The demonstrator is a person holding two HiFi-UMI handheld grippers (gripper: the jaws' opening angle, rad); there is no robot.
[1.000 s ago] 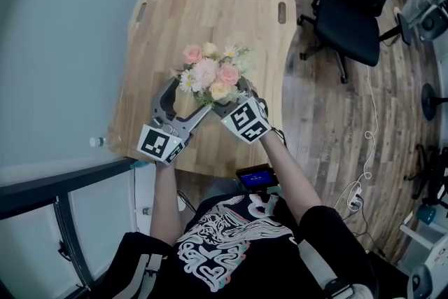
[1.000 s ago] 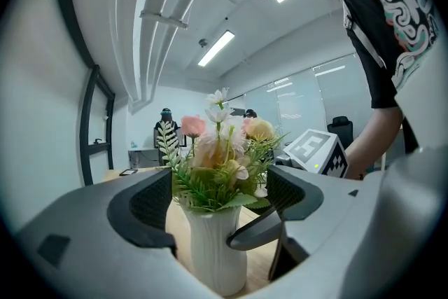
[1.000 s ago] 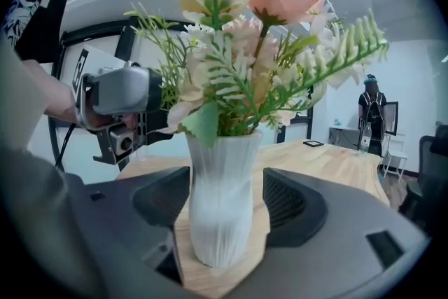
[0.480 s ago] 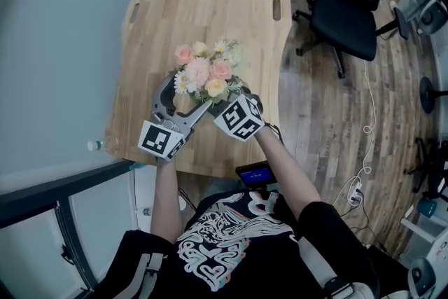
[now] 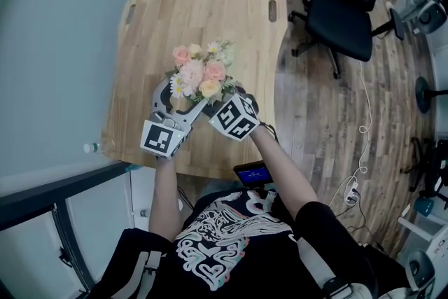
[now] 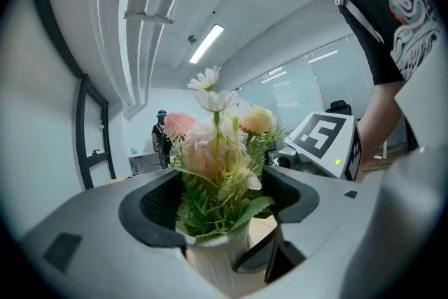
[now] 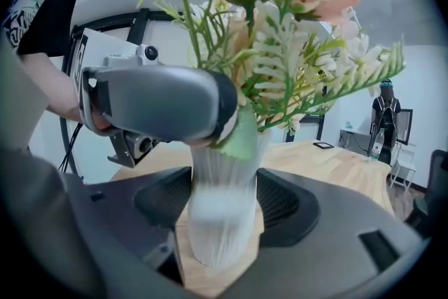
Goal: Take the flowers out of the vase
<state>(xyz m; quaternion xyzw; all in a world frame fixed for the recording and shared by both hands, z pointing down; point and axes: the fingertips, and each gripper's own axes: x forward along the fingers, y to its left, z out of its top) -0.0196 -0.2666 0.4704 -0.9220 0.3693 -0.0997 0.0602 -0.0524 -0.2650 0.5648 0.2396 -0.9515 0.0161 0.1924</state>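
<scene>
Left gripper: fingers have just been closing in. They sit either side of the flowers, right at the vase mouth, with foliage and stems between them. They're still wide apart and not biting the stems yet.

Right gripper: fingers are clamped on the white ribbed vase, low on the body, pads against both sides.

The vase stands upright on the wooden surface near the edge closest to the person, with the flowers still fully seated in it.

Otherwise it's the same setup as a second ago: both grippers at the bouquet, nothing lifted.

My read is that the right is bracing the vase and the left is mid-grasp. The pull-out can't start until the left closes fully on the stem bundle. The risk is grabbing loose leaves instead of stems, or dragging the vase up with the bouquet.
</scene>
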